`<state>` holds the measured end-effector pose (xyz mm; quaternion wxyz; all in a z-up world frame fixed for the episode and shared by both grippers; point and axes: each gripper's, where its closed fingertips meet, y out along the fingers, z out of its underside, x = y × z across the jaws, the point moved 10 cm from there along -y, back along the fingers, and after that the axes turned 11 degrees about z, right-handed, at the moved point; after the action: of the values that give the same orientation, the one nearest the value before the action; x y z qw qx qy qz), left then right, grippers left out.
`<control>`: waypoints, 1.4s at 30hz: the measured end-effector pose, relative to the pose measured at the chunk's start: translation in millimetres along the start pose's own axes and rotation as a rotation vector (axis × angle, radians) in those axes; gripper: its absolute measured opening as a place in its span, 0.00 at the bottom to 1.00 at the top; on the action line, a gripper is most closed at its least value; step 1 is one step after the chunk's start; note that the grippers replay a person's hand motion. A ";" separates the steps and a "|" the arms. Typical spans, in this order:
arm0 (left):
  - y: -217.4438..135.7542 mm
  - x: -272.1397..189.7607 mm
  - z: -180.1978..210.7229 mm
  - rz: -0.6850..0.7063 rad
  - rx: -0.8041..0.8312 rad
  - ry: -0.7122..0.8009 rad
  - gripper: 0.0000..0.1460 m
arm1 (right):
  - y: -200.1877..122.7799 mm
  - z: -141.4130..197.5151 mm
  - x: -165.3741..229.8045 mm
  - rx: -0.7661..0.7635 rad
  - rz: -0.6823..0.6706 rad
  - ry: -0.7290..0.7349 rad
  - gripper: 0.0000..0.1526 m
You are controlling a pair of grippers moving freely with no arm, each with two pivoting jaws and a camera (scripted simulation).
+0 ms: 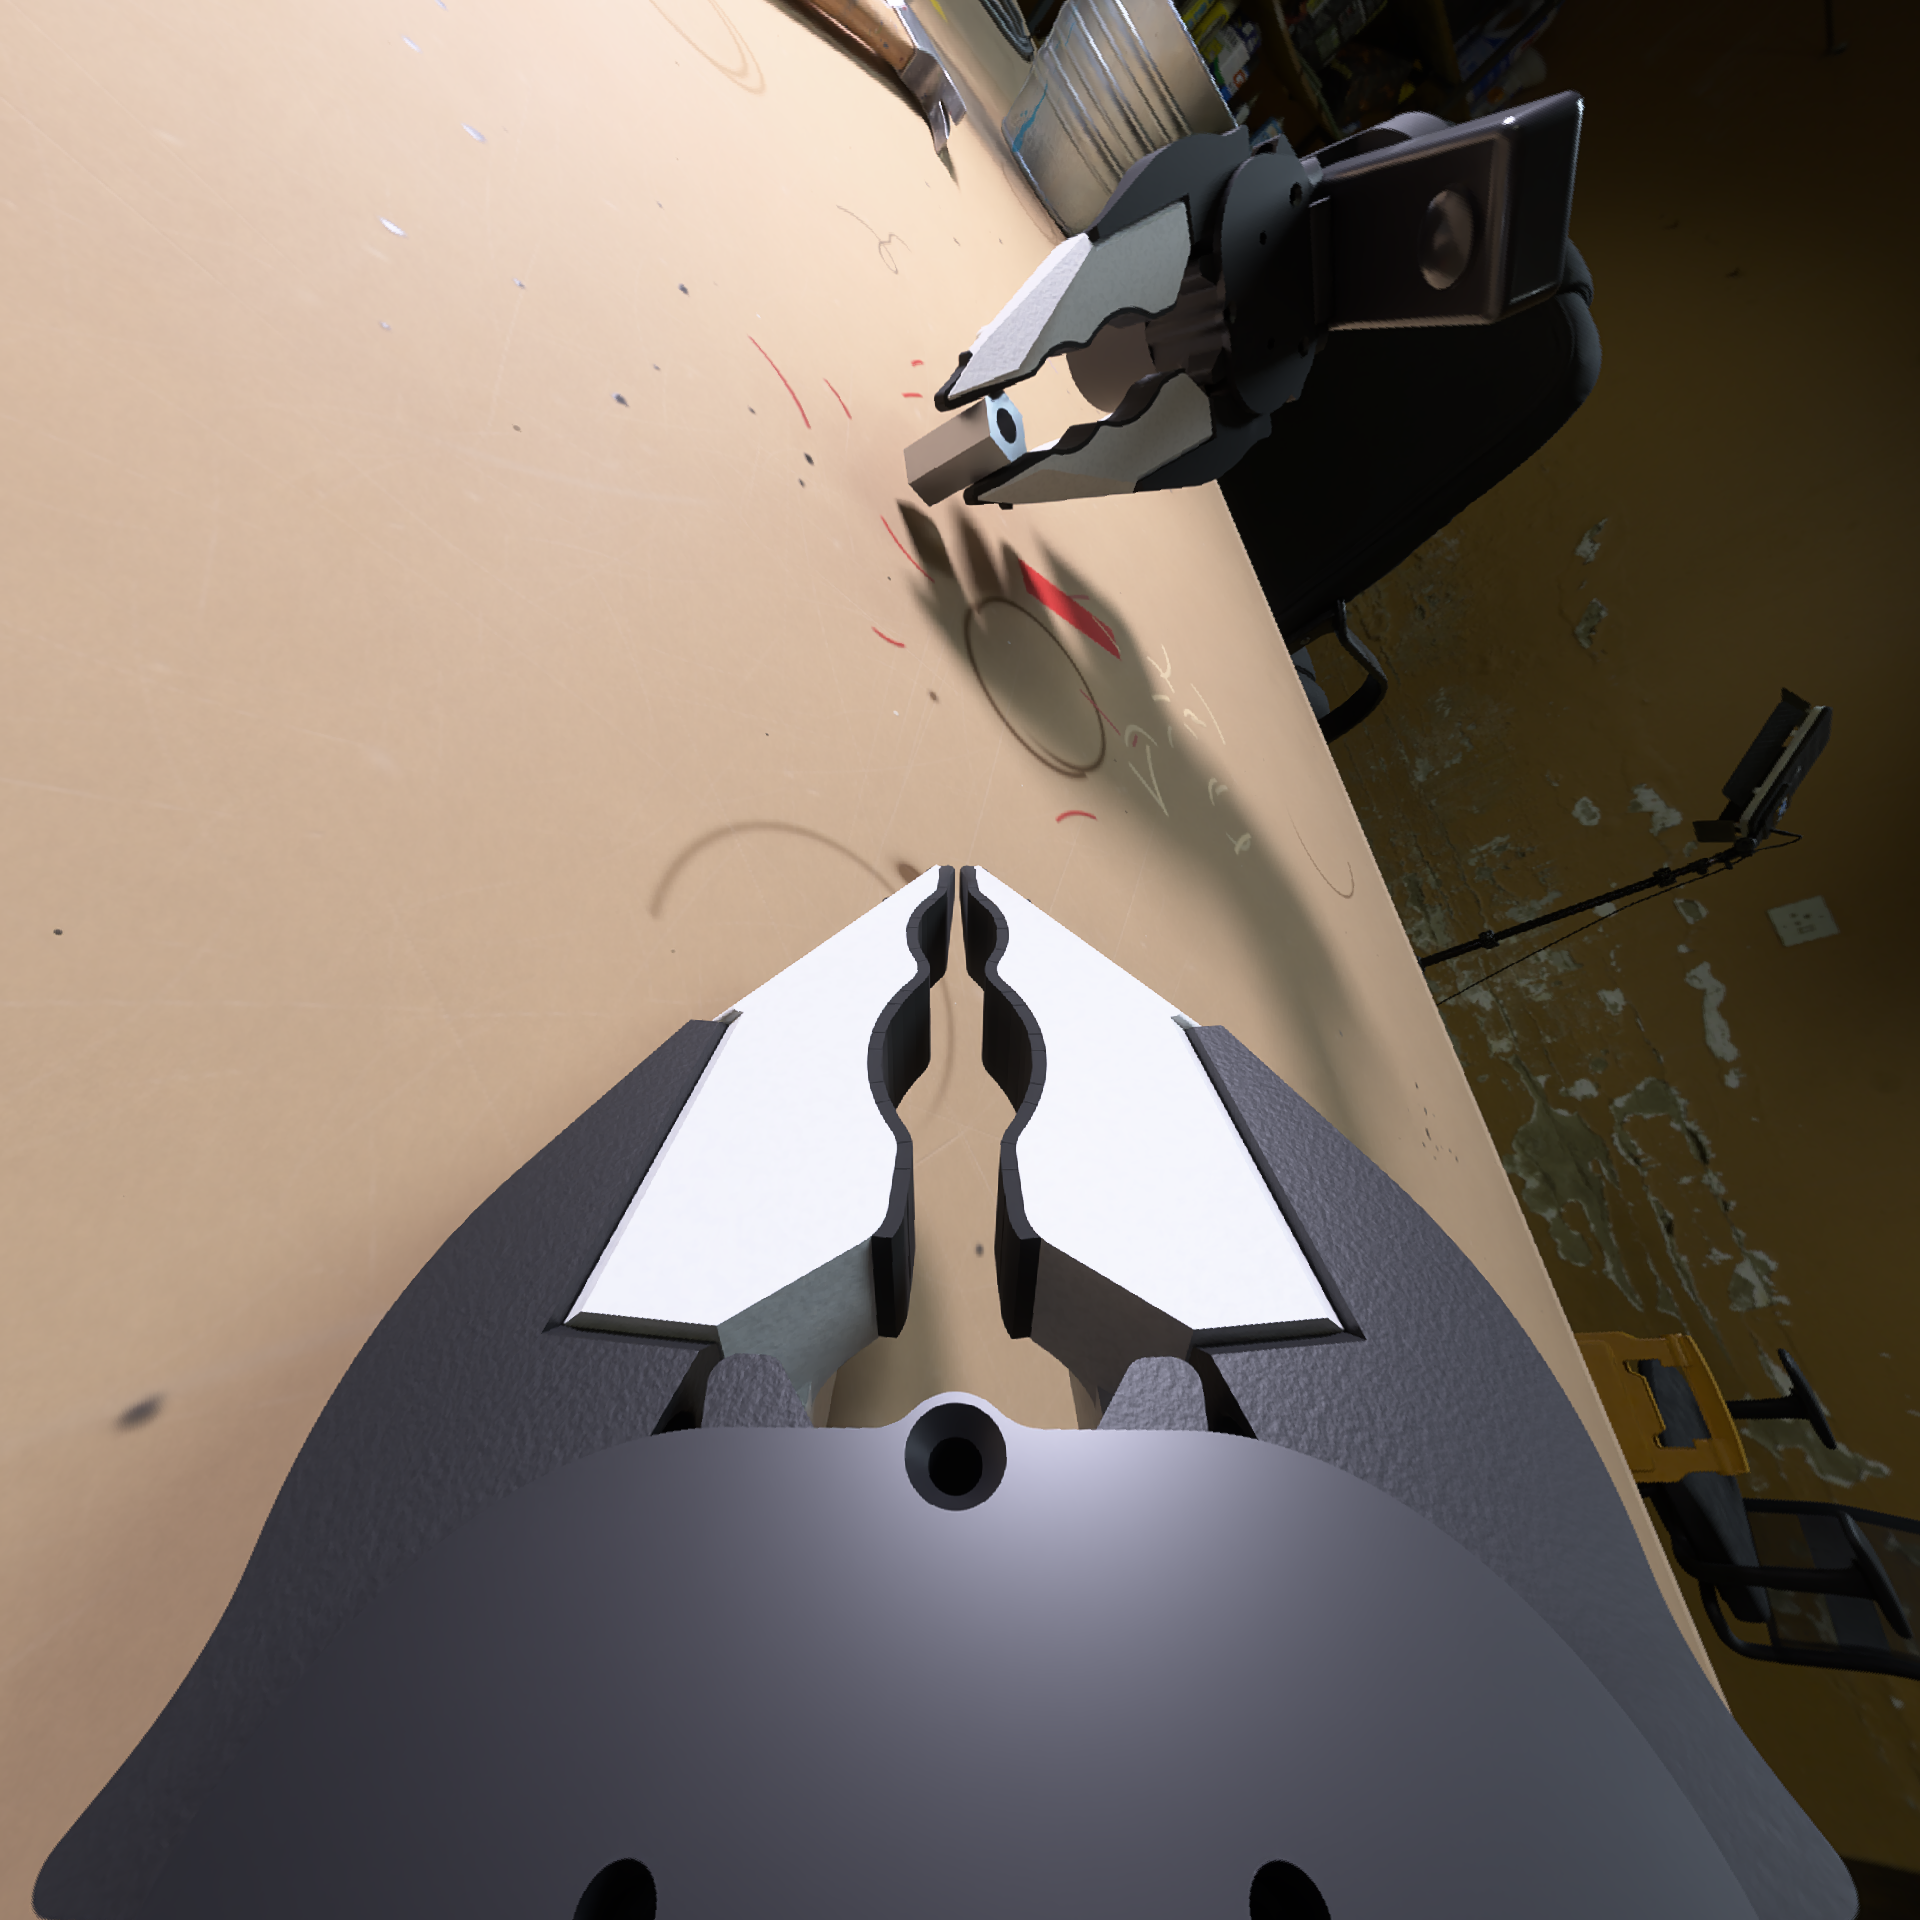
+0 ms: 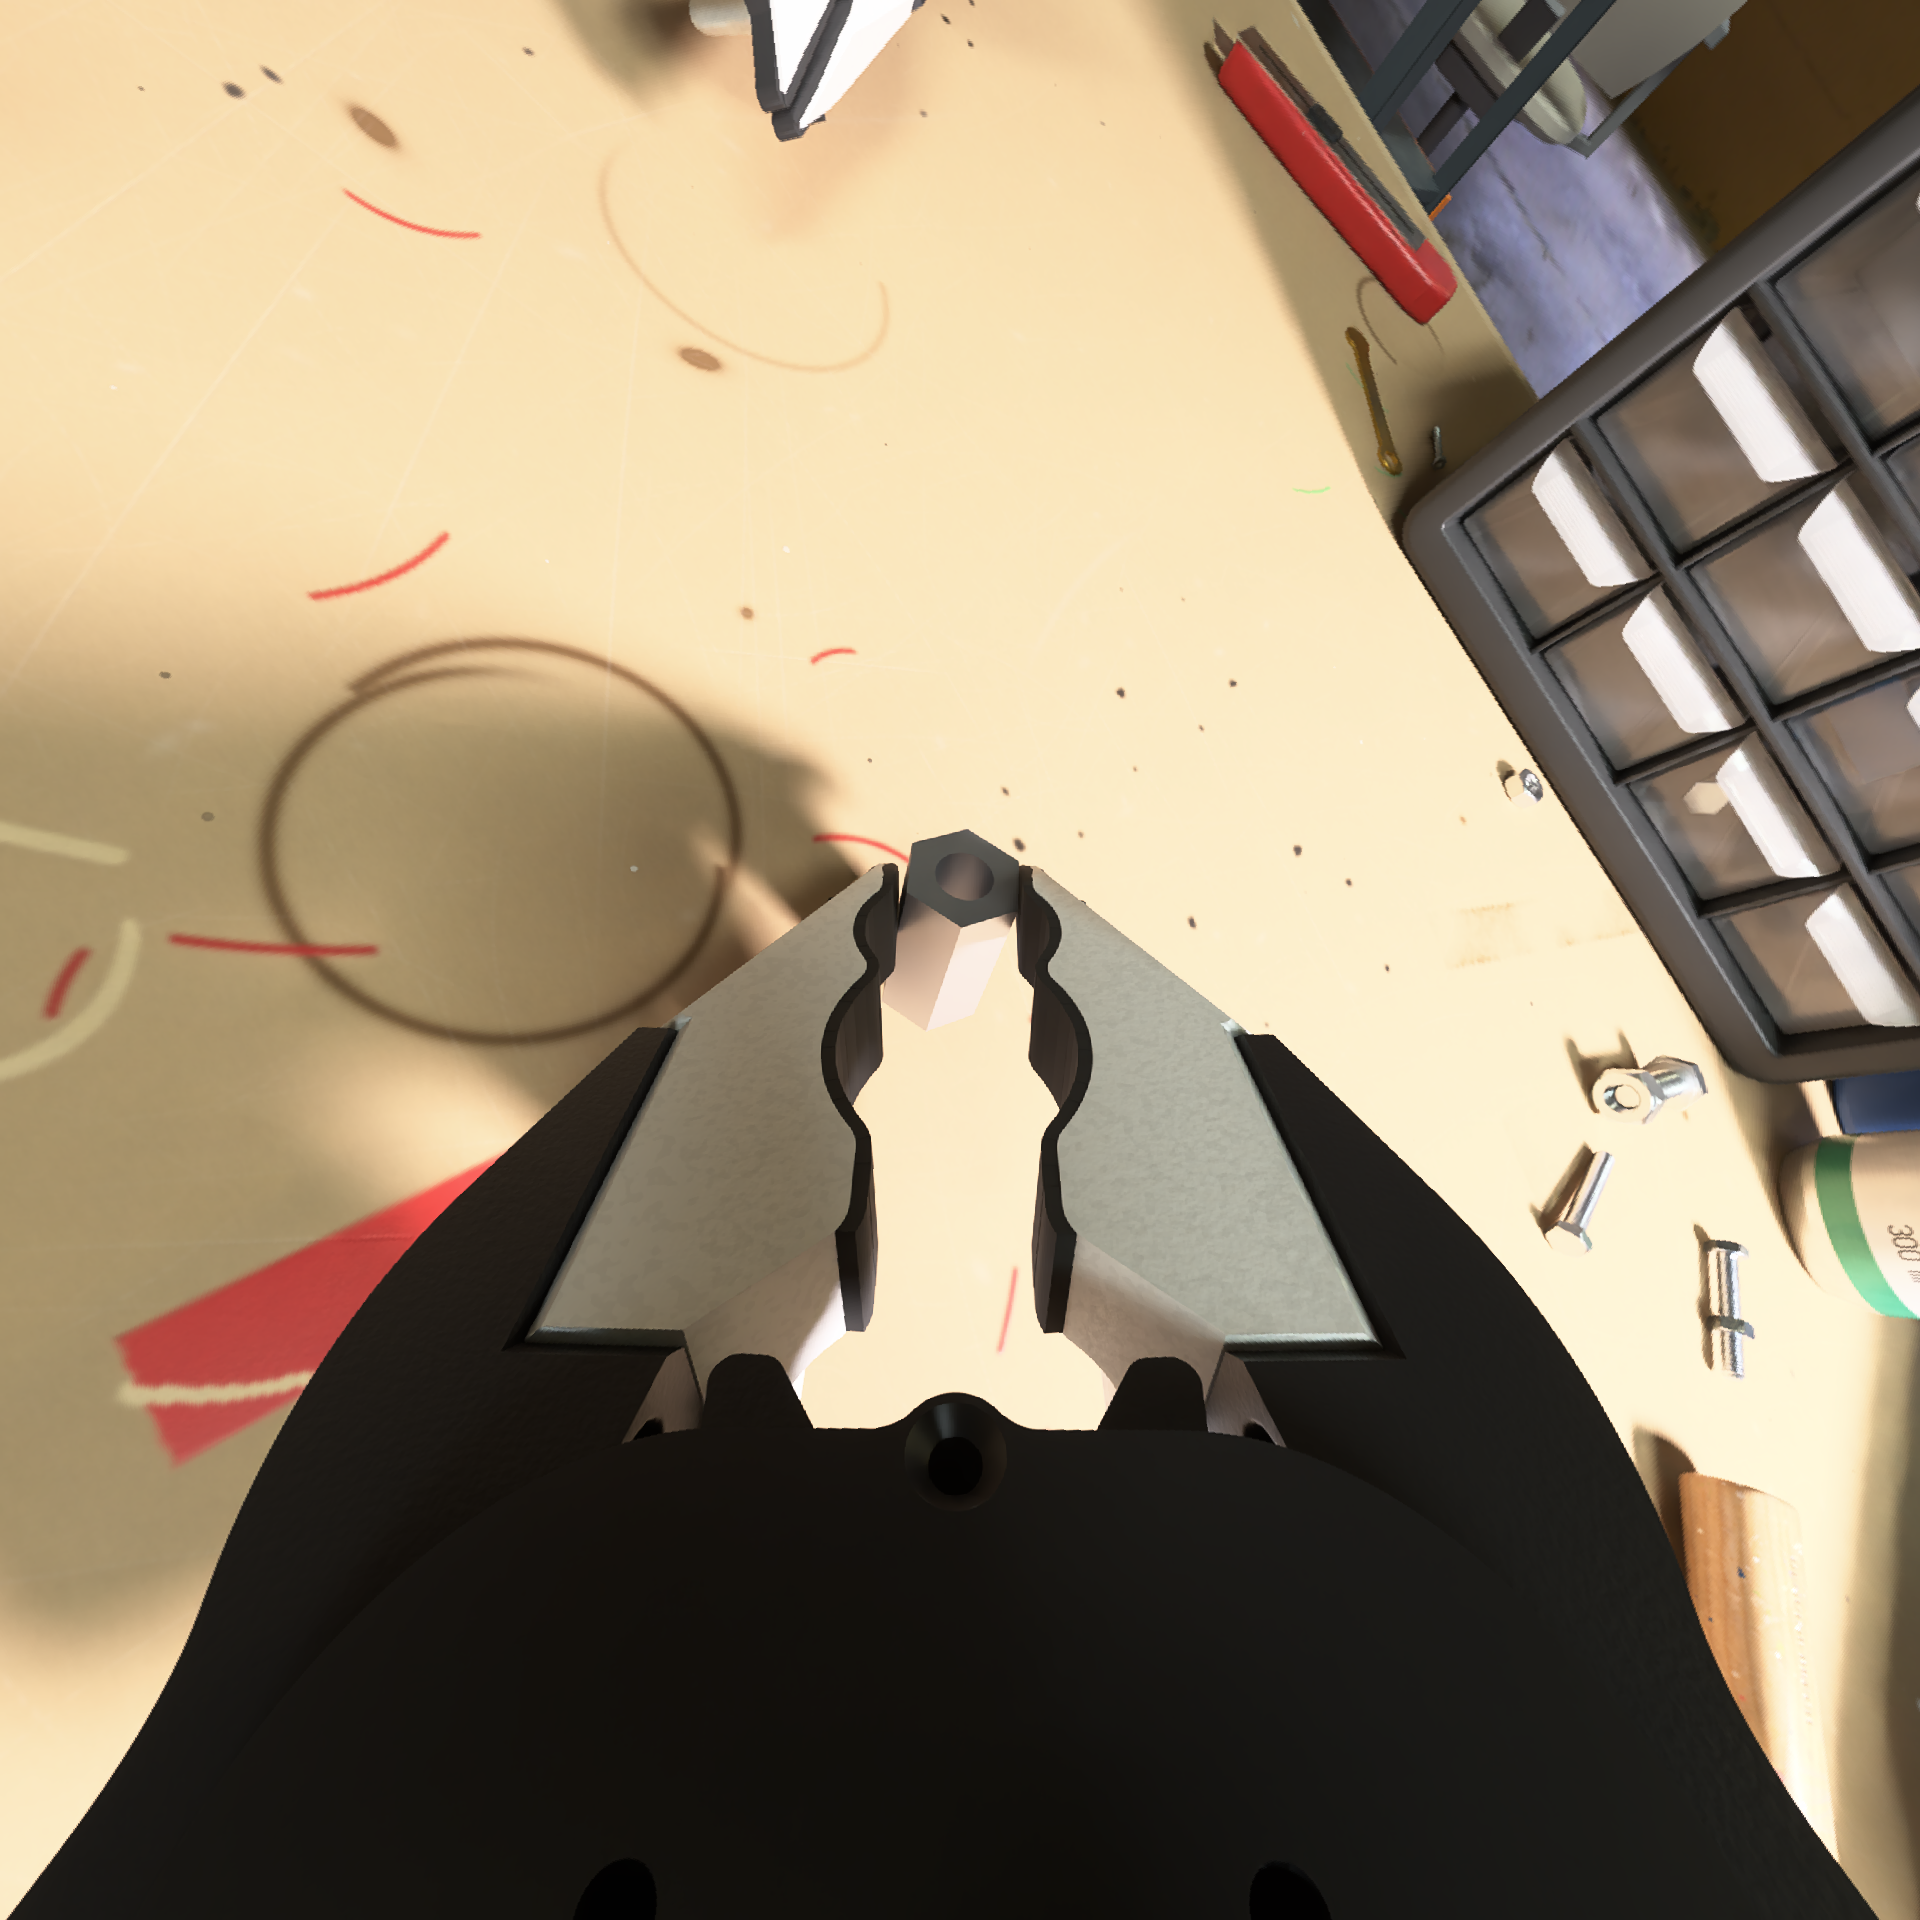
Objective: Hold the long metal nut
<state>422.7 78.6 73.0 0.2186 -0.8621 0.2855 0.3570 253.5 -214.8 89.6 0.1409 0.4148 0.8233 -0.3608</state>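
**Operator:** From my left, then. My left gripper (image 1: 954, 878) has its fingertips nearly touching, nothing between them, low over the workbench (image 1: 416, 623). Ahead of it, my right gripper (image 1: 1013, 436) carries the long metal nut (image 1: 961, 452) clear of the bench, shadow underneath.

**Observer:** Is the grip sound?

**Operator:** In the right wrist view the hex coupling nut (image 2: 951, 935) sits pinched at the fingertips (image 2: 883, 914), bore facing forward. I judge the hold is in hand; next I'd only keep pressure steady, since a tip grip could let it pivot.

**Observer:** Further right?

**Operator:** A red utility knife (image 2: 1340, 187), a drawer organiser (image 2: 1455, 582), loose bolts (image 2: 1574, 1200), and a green-banded container (image 2: 1860, 1236) bearing print I won't repeat.
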 end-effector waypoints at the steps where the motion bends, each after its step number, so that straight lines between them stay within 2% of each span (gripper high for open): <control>1: 0.0 0.1 0.0 0.000 -0.001 -0.001 0.01 | -0.4 -0.5 0.2 -0.002 0.002 -0.005 0.15; 15: 0.1 0.1 -0.1 -0.002 0.001 0.000 0.01 | -1.7 -2.1 3.6 -0.029 0.005 -0.076 0.15; 42: 0.1 0.1 0.0 -0.004 0.000 0.001 0.01 | -3.2 -3.5 3.5 -0.051 0.011 -0.083 0.15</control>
<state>422.7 78.5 72.9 0.2193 -0.8628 0.2839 0.3563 249.1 -211.5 91.7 0.1873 0.4002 0.8236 -0.3557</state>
